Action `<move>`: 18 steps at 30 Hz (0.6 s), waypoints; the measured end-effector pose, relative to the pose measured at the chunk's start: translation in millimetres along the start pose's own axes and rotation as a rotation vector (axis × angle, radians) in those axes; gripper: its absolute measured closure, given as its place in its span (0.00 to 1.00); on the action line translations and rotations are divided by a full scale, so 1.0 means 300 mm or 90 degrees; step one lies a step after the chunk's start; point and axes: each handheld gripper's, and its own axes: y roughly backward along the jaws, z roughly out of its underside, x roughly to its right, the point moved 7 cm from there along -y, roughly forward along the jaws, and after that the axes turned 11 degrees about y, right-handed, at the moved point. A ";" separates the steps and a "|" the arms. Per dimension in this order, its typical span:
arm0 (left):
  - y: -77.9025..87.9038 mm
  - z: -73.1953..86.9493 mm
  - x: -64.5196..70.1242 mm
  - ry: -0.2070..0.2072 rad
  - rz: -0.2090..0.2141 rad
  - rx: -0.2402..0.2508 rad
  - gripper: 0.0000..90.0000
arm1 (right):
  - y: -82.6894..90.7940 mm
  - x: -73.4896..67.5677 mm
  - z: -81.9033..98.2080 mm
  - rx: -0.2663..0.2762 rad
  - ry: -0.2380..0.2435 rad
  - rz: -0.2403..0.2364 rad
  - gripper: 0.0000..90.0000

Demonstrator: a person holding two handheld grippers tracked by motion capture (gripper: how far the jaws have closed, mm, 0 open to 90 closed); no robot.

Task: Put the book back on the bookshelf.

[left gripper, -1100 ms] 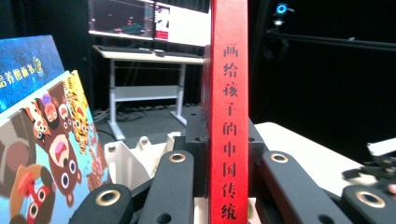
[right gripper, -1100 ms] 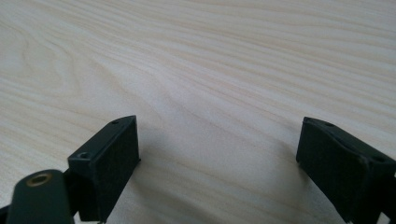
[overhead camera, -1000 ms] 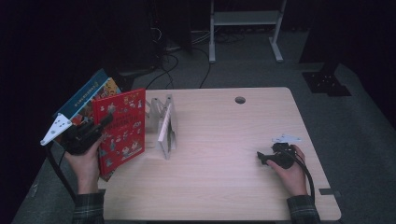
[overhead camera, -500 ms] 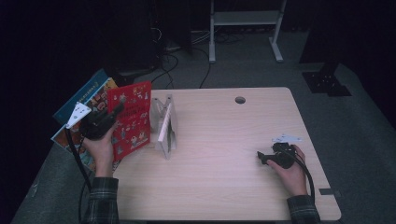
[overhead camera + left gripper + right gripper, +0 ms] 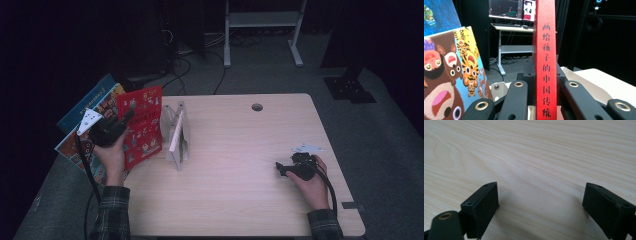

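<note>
A pale wooden table takes up the lower middle of the high view, with a round cable hole near its far edge. Behind it, in the upper part of the frame, lie a dark grey floor, loose cables and the white legs of another desk; the rest of the room is dark.

At the left of the frame a forearm in a checked sleeve rises from the bottom edge, its wrist bent so that the left gripper points up and toward the middle of the table. Its jaws are clamped on a red book, which stands upright over the table's left edge, cover toward the camera. In the left gripper view the red spine runs straight up between the two black jaws, pinched close on either side. Two more picture books lean behind it at the far left, just beside it. A small white book rack stands on the table just right of the red book.

At the lower right the other hand rests on the table, holding the right gripper low and pointing toward the left of the frame. In the right gripper view its jaws stand wide apart over bare wood, gripping nothing.
</note>
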 end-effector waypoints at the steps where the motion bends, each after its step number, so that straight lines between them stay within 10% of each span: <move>1: 0.002 0.001 0.000 0.002 -0.001 0.000 0.88 | 0.000 0.000 0.000 0.000 0.000 0.000 0.14; 18: 0.034 0.050 -0.006 -0.004 -0.022 -0.018 0.88 | 0.000 0.000 0.000 0.000 -0.001 0.001 0.14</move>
